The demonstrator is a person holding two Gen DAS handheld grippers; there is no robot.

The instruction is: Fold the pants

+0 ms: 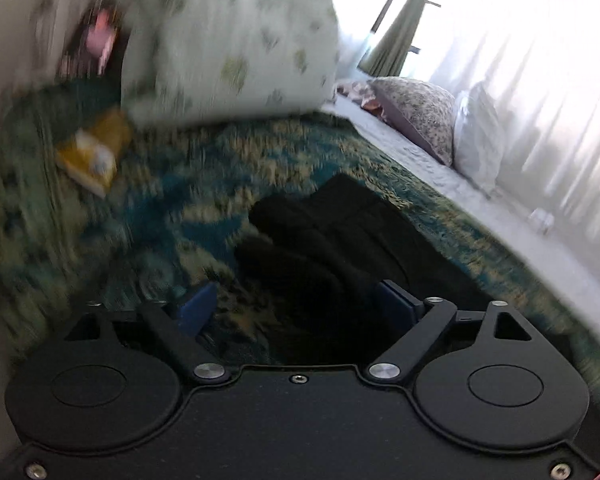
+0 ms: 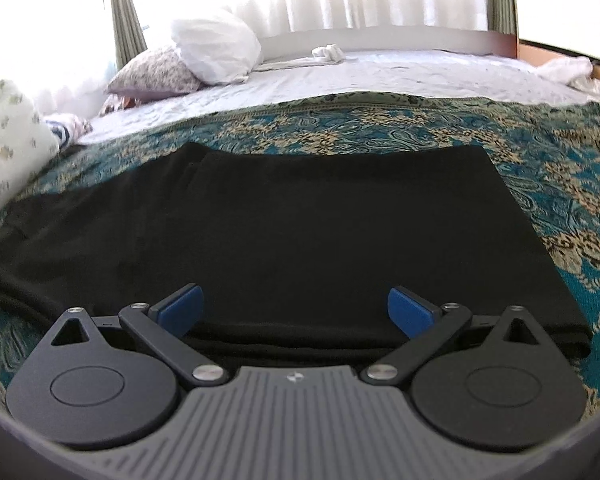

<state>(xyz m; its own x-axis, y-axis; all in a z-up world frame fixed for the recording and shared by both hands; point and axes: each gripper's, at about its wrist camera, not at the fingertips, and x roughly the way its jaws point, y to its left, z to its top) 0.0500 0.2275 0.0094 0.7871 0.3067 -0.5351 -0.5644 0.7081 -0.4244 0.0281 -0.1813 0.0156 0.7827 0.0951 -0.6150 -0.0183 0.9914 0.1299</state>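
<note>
The left gripper (image 1: 300,312) is spread wide above the bunched end of the black pants (image 2: 300,232), holding nothing. The right gripper (image 2: 296,308) is equally spread over their flat, squared half. The pants lie on the patterned bedspread (image 2: 540,152), with free room past their far and right edges.

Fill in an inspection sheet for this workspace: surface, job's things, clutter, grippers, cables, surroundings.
Surface: bed with a teal patterned bedspread.
Job's things: black pants lying flat on the bedspread, partly folded.
Clutter: yellow packet, large floral bundle, floral pillow, white bag.
Grippers: left gripper open, right gripper open; neither pinching the pants.
Cables: nothing seen.
Surroundings: bright window with white curtains, green drape.
</note>
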